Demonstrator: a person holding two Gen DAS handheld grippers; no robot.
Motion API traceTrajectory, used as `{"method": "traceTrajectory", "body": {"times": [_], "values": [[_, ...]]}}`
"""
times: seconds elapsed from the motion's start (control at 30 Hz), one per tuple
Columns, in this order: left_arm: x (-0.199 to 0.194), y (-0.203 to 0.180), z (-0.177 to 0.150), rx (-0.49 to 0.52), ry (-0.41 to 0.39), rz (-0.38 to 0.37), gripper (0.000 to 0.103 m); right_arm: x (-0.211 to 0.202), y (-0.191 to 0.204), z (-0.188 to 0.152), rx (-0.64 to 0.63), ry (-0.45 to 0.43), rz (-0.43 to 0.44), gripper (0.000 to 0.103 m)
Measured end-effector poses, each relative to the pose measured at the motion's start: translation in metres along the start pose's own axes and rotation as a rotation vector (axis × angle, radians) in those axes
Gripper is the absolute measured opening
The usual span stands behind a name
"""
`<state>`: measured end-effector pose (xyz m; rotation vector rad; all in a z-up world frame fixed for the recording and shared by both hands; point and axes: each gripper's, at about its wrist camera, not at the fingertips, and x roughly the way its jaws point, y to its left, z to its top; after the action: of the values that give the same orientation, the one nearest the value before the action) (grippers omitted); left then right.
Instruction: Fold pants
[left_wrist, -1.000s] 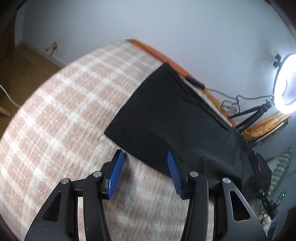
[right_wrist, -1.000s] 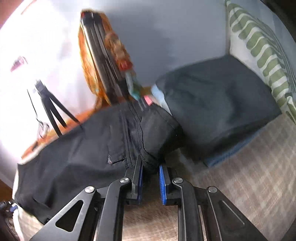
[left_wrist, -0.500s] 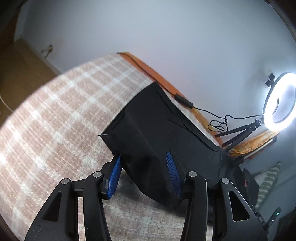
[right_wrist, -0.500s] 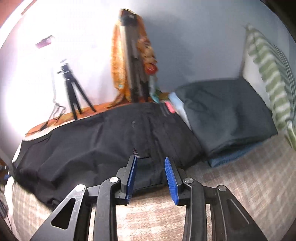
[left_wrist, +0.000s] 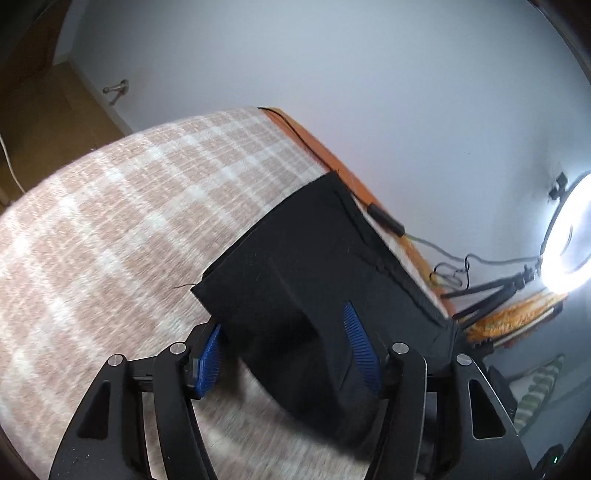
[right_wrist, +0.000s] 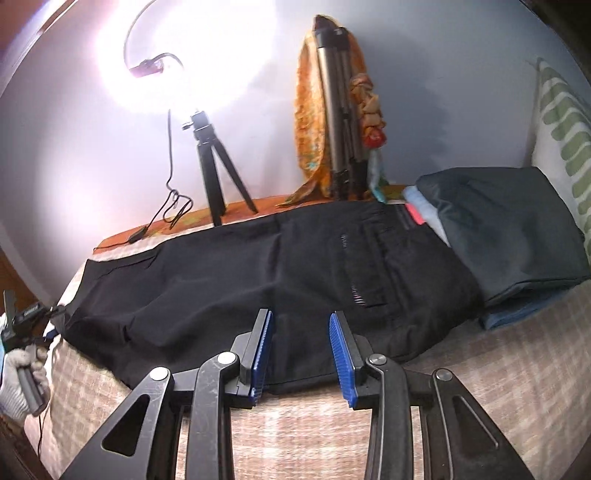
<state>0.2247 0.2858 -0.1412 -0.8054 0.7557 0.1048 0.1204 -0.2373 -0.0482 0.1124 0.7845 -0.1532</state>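
Lying lengthwise on the checked bedspread (right_wrist: 498, 369), black pants (right_wrist: 258, 273) reach from hem to waistband beside the dark folded pile (right_wrist: 517, 229) | left gripper (left_wrist: 284, 354) spread wide, pant-leg hem between its blue pads (no clamp) | right gripper (right_wrist: 301, 352) released at the pants' near edge
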Motion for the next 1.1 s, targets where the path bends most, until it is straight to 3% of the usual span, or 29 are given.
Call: {"method": "traceTrajectory", "body": {"times": [0.07,0.13,0.2,0.43,0.63,0.87,1.1], "values": [[0.01,0.004,0.001,-0.04,0.029,-0.012,0.008,0.003,0.006,-0.001,-0.018,0.004,0.012,0.034],[0.011,0.01,0.001,-0.079,0.02,-0.026,0.008,0.005,0.012,-0.002,-0.029,0.012,0.031,0.034],[0.009,0.005,0.002,-0.043,0.003,-0.009,0.006,0.007,0.015,-0.003,-0.041,0.019,0.044,0.034],[-0.008,-0.042,0.002,0.196,-0.078,0.048,0.004,0.016,0.02,-0.003,-0.054,0.056,0.092,0.034],[-0.016,-0.089,-0.01,0.396,-0.12,0.05,0.003,0.016,0.021,0.001,-0.03,0.07,0.146,0.034],[-0.009,-0.145,-0.047,0.623,-0.1,0.022,0.003,0.018,0.022,0.008,0.021,0.087,0.219,0.035],[0.011,-0.178,-0.094,0.76,-0.015,-0.018,0.003,0.037,0.039,0.022,0.043,0.138,0.372,0.037]]}}
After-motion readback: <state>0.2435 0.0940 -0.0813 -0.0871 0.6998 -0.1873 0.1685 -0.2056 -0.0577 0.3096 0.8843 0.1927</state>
